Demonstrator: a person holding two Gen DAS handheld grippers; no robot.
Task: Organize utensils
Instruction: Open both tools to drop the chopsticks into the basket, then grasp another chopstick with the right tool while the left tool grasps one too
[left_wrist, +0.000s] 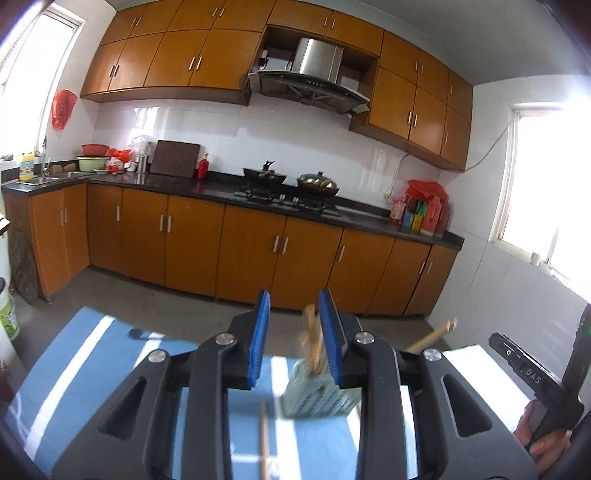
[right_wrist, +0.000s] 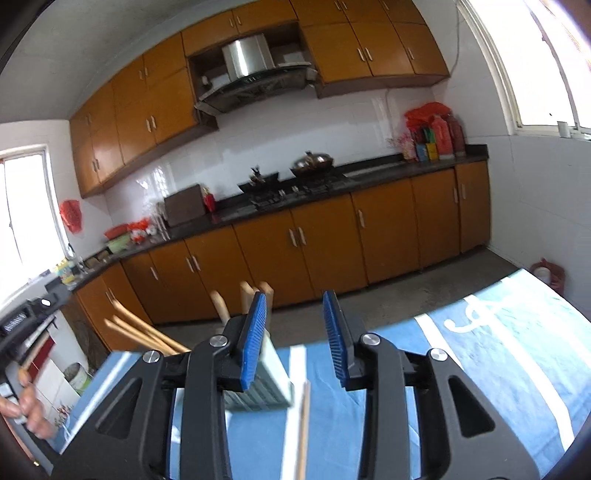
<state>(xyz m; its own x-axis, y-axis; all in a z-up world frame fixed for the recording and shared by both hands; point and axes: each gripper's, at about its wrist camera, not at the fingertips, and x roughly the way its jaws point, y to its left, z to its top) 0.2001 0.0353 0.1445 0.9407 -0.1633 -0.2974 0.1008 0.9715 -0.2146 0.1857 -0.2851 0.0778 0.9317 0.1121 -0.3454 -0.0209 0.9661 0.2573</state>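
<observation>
A pale green slotted utensil holder (left_wrist: 320, 397) stands on the blue-and-white cloth (left_wrist: 92, 354), with several wooden chopsticks (left_wrist: 312, 339) sticking up from it. My left gripper (left_wrist: 294, 341) is open and empty, above and just left of the holder. A loose wooden chopstick (left_wrist: 264, 439) lies on the cloth below it. In the right wrist view the holder (right_wrist: 266, 384) sits behind my left finger pad, with chopsticks (right_wrist: 245, 299) rising from it. My right gripper (right_wrist: 295, 341) is open and empty above a loose chopstick (right_wrist: 303, 428).
A small dark-headed utensil (left_wrist: 142, 334) lies at the cloth's far edge. The other handheld gripper shows at the right edge (left_wrist: 535, 380) and at the left edge (right_wrist: 26, 325). Orange kitchen cabinets (left_wrist: 240, 251) and a stove (left_wrist: 288, 195) stand beyond the floor.
</observation>
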